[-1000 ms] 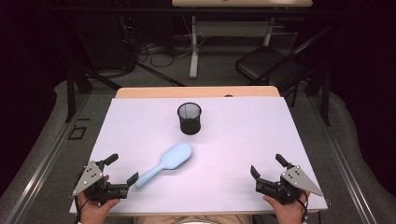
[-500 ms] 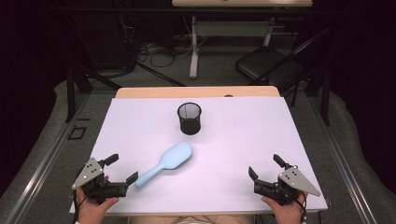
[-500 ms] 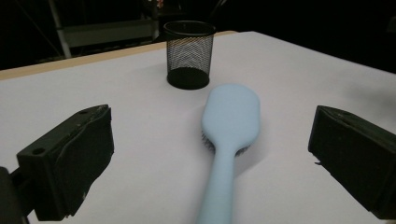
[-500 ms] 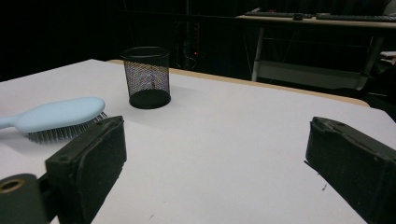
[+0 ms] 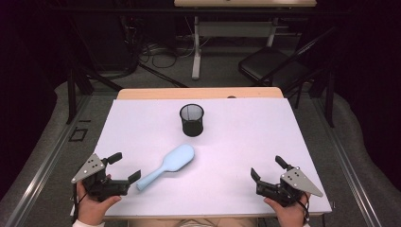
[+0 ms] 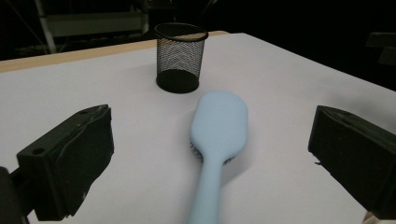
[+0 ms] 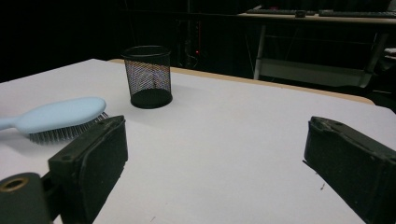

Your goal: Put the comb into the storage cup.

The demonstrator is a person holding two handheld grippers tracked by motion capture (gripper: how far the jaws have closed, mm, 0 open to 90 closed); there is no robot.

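Left gripper view: hairbrush [image 6: 218,128] handle between open left claw [image 6: 212,154] jaws.

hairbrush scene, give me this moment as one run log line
left gripper: open, jaws either side of hairbrush handle, not gripping | right gripper: open, empty | hairbrush: flat on table, bristles down | mesh cup: upright

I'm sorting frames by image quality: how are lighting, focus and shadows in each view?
High view: the white table is evenly lit, the room behind dark. Left gripper view: the mesh cup is sharp, the blue hairbrush handle blurs near the lens. Right gripper view: soft shadow under the brush, close jaws slightly soft.
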